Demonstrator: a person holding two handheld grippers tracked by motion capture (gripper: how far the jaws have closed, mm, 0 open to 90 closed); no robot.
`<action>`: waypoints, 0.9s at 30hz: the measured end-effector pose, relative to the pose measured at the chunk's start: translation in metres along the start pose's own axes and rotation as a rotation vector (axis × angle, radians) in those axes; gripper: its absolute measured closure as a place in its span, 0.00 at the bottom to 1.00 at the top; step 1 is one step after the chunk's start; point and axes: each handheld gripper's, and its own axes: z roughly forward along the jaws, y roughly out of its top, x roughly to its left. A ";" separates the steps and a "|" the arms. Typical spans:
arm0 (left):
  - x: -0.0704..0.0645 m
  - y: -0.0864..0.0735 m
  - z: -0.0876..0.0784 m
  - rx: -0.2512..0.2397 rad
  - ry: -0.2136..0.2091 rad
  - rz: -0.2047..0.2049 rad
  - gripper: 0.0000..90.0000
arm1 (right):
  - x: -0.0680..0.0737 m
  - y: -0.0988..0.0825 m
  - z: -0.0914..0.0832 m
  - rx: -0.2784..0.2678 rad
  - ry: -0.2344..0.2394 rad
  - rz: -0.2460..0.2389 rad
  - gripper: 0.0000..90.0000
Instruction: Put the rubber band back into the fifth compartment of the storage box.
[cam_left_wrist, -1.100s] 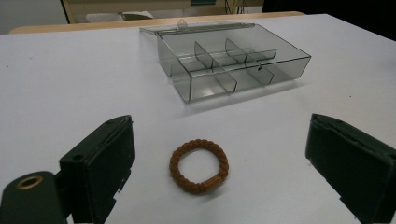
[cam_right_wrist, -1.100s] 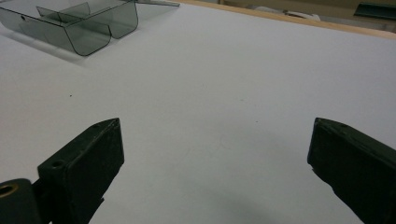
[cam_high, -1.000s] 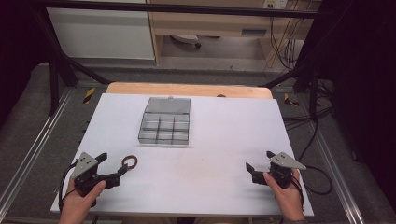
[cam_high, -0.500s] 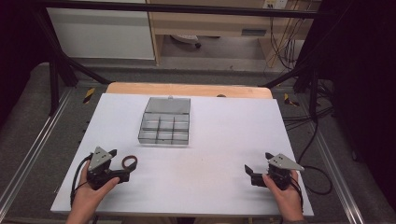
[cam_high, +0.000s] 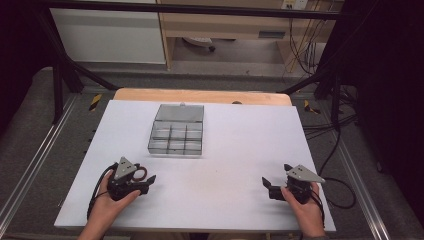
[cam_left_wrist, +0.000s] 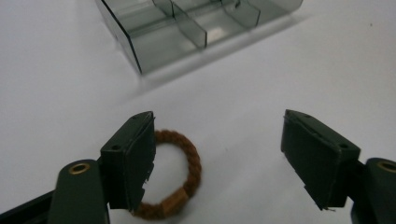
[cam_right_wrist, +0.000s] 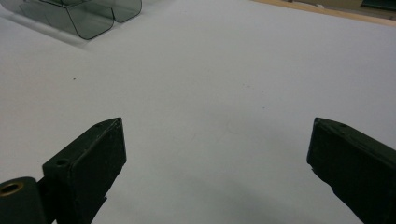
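A brown braided ring (cam_left_wrist: 173, 179) is seen lying flat on the white desk (cam_high: 235, 150), near its left front corner. In the left gripper view part of the ring is covered by the left jaw of the left claw (cam_left_wrist: 229, 161), so that only its right arc and a lighter brown joint at the near side can be made out; whether the jaw touches it cannot be told. The space between the two jaws is taken up mostly by bare desk, and nothing is gripped; the jaws have just been closing and are held partly apart. In the high view the ring (cam_high: 141, 172) is glimpsed just behind the left claw (cam_high: 148, 183), largely hidden by the claw body and the grey plate on top. A clear grey compartment box (cam_high: 176, 129) is set farther away toward the middle of the desk, its far end cut off in the left gripper view (cam_left_wrist: 187, 28). Well apart, near the right front corner, the right claw (cam_high: 267, 186) is held wide open over bare desk with nothing in it; only a corner of the box (cam_right_wrist: 79, 16) is caught at the far left of the right gripper view.
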 end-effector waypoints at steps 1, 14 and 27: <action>0.000 -0.001 -0.001 0.007 0.007 0.004 0.31 | 0.000 0.000 0.001 0.004 -0.001 -0.002 0.06; 0.016 -0.004 -0.006 0.036 0.034 -0.044 0.62 | 0.002 0.001 0.005 0.024 0.009 -0.022 0.06; 0.020 -0.009 0.006 0.094 0.022 -0.070 0.94 | 0.003 0.000 0.006 0.030 0.013 -0.027 0.06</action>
